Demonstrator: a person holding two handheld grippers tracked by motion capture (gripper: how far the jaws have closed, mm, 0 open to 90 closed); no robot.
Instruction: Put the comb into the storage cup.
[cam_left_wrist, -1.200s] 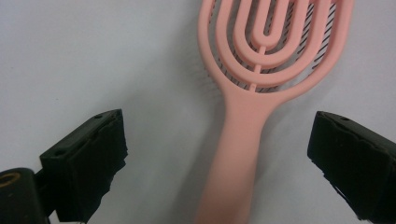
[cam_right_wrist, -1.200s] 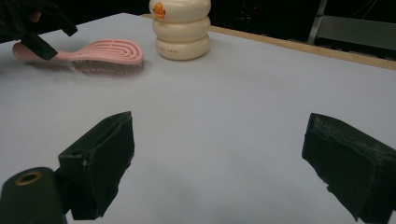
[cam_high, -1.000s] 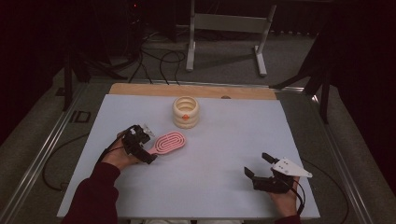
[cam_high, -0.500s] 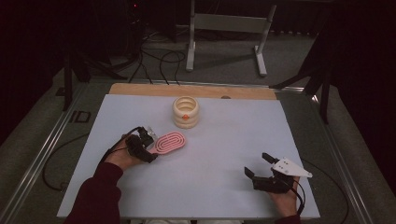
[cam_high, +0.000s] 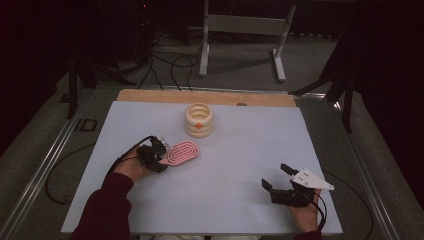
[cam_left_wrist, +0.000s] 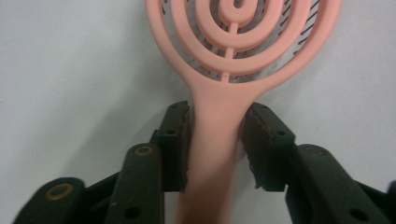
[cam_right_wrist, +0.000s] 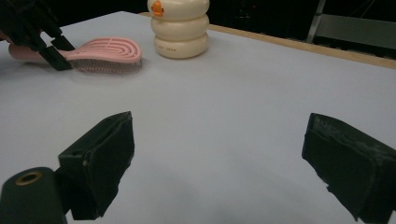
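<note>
Left hand-held gripper (cam_left_wrist: 215, 140) at the pink hairbrush (cam_high: 182, 152) – jaws either side of the handle, just been closing. Left pad looks flush on the handle; right pad right at the edge, sliver of gap possible. Not calling it a firm grip yet.

Brush flat on the counter (cam_high: 235, 150), bristles down, left of centre, handle toward the person. Cream ringed container (cam_high: 199, 120) behind it, near but apart.

Step in hand, as judged: clamp the handle.
- Finish closing before any lift – both pads square on the handle sides.
- Stay on the straight part of the handle, below the flare into the head; higher up would wedge the pads on a taper and likely slip.
- Keep jaw line level with the counter so the brush doesn't rock on its bristles.
- Lift straight up once tight; head is the heavy end, so expect droop if the grip is loose.
- Mind the container if swinging the head forward.

Pose: left hand (cam_high: 131, 167) low on the counter, forearm in from the bottom left, gripper pointing along the handle toward the head, roughly level.

Right hand-held gripper (cam_high: 278, 177) parked at the near right, well apart from the brush – jaws wide, nothing between them, aimed across the counter toward brush and container.
</note>
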